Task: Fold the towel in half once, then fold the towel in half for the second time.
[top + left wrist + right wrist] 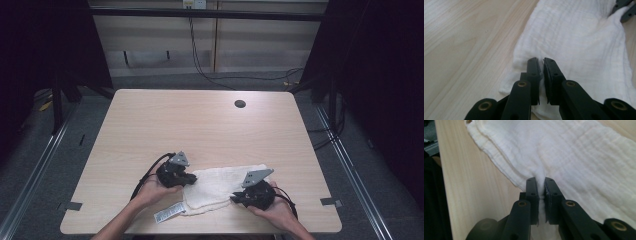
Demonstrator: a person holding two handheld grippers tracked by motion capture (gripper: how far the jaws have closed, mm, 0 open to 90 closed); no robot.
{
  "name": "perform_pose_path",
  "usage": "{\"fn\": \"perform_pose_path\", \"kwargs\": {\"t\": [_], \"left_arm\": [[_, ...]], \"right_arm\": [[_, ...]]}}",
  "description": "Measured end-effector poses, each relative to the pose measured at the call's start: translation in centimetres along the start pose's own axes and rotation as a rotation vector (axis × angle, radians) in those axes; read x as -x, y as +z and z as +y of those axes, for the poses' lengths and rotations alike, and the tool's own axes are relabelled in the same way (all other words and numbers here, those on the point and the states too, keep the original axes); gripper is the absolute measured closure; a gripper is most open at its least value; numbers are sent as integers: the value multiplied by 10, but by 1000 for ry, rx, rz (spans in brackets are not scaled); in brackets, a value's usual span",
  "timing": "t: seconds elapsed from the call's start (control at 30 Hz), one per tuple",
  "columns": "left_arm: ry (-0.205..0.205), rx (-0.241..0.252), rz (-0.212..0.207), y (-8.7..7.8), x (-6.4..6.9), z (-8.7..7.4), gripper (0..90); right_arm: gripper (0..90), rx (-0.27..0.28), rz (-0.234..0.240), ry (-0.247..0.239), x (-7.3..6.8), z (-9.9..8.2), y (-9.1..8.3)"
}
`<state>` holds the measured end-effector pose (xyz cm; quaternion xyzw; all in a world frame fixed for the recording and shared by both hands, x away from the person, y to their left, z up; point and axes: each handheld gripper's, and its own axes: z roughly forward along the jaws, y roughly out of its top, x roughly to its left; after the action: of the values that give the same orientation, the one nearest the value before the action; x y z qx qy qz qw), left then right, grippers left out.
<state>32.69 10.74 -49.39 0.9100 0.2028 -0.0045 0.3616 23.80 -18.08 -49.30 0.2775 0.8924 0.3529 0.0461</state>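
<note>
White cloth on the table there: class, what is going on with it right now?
A person at a wooden table holds a two-jaw gripper in each hand and works on a folded white cloth lying near the front edge. The left gripper has pinched the cloth's left end, and the right gripper has pinched a fold at its right end. Both sets of fingers are shut on fabric. The cloth still lies flat on the table, its label sticking out at the front.

Both grippers' fingers (534, 67) pinched together
</note>
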Motion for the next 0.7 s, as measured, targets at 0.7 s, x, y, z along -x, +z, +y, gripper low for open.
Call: {"fn": "perform_pose_path", "kwargs": {"t": [0.7], "left_arm": [[-96, 160, 0, -34, -25, -4, 611]], "right_arm": [[561, 74, 116, -39, -31, 39, 17]]}}
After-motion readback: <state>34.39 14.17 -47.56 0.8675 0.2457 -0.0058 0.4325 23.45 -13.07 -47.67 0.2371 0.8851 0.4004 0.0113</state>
